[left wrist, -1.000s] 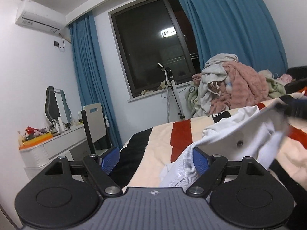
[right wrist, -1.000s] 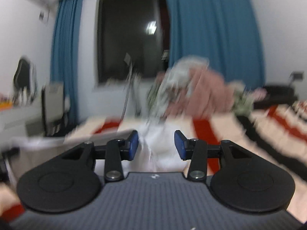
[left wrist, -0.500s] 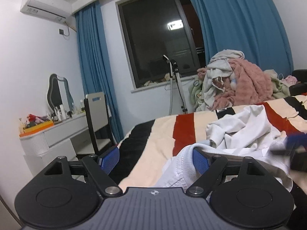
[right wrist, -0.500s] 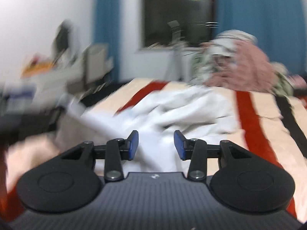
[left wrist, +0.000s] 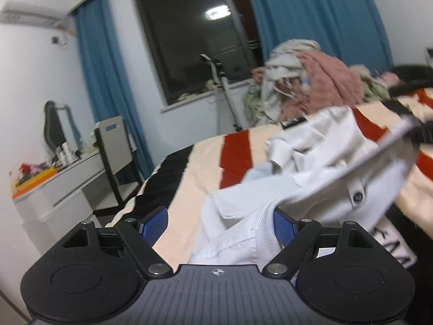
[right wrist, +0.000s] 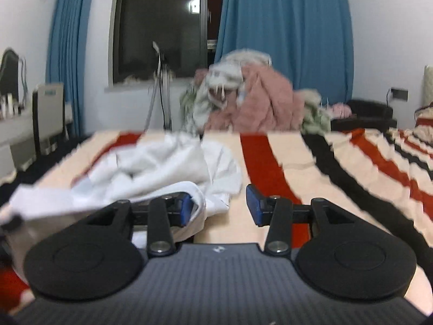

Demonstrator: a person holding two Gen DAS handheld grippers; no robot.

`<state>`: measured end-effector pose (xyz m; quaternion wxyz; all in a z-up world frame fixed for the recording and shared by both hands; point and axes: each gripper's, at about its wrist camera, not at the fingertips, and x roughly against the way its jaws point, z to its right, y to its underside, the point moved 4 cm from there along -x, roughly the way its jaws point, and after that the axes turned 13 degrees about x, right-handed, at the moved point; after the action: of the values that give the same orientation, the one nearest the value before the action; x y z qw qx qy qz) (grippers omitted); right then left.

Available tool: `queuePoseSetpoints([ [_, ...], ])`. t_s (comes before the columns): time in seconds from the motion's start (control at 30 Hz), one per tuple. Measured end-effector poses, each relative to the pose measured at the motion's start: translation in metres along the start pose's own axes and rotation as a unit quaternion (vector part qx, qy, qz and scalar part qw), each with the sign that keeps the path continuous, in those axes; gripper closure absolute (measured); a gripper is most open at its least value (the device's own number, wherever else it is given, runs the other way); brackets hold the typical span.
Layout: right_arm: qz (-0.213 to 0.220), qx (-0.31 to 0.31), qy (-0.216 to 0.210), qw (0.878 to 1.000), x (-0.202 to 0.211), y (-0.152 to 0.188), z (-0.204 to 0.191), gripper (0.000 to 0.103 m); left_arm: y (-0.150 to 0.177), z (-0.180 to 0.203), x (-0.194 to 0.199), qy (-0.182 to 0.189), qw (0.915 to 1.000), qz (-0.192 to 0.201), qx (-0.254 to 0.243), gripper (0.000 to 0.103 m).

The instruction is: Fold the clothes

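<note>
Both tools gape wide: left tool [left wrist: 220, 220] and right tool [right wrist: 219, 203] flank white shirt [right wrist: 151, 168] on striped bed [right wrist: 284, 162].

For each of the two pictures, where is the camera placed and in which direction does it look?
Left wrist: sits on the left gripper, looks along its open fingers across the striped bed toward the window; the white garment drapes over its right finger.
Right wrist: sits on the right gripper, faces the same window wall; fingers open, garment edge over its left finger.
Shared: white garment, bed, pile of clothes, blue curtains.
</note>
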<state>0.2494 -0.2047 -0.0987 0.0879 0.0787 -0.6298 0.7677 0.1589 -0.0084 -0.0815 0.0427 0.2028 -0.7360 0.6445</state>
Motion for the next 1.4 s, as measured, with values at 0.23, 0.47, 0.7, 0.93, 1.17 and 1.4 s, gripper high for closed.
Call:
queuePoseSetpoints([
  [0.23,0.059,-0.001,0.011,0.998,0.014,-0.019,0.006,0.058,0.021,0.027,-0.002,0.013,0.9962,0.005,-0.086,0.02],
  [0.47,0.07,-0.001,0.035,0.997,0.014,-0.019,0.018,0.058,0.025,0.01,-0.002,-0.057,0.9954,0.004,-0.077,0.013],
  [0.7,0.088,0.021,0.066,0.994,0.028,-0.019,0.019,0.056,0.034,0.007,0.013,-0.046,0.9951,-0.028,-0.083,0.009],
  [0.93,0.011,0.046,0.03,0.998,0.031,-0.004,0.021,0.055,0.017,-0.012,0.021,-0.064,0.9976,0.006,-0.025,0.009],
  [1.17,-0.118,0.096,-0.102,0.983,0.017,0.026,-0.012,0.055,-0.007,-0.037,0.019,-0.082,0.9959,0.017,0.033,0.009],
  [1.4,-0.153,0.113,-0.069,0.979,0.008,0.043,-0.021,0.055,-0.007,-0.04,0.018,-0.079,0.996,0.007,0.041,0.009],
])
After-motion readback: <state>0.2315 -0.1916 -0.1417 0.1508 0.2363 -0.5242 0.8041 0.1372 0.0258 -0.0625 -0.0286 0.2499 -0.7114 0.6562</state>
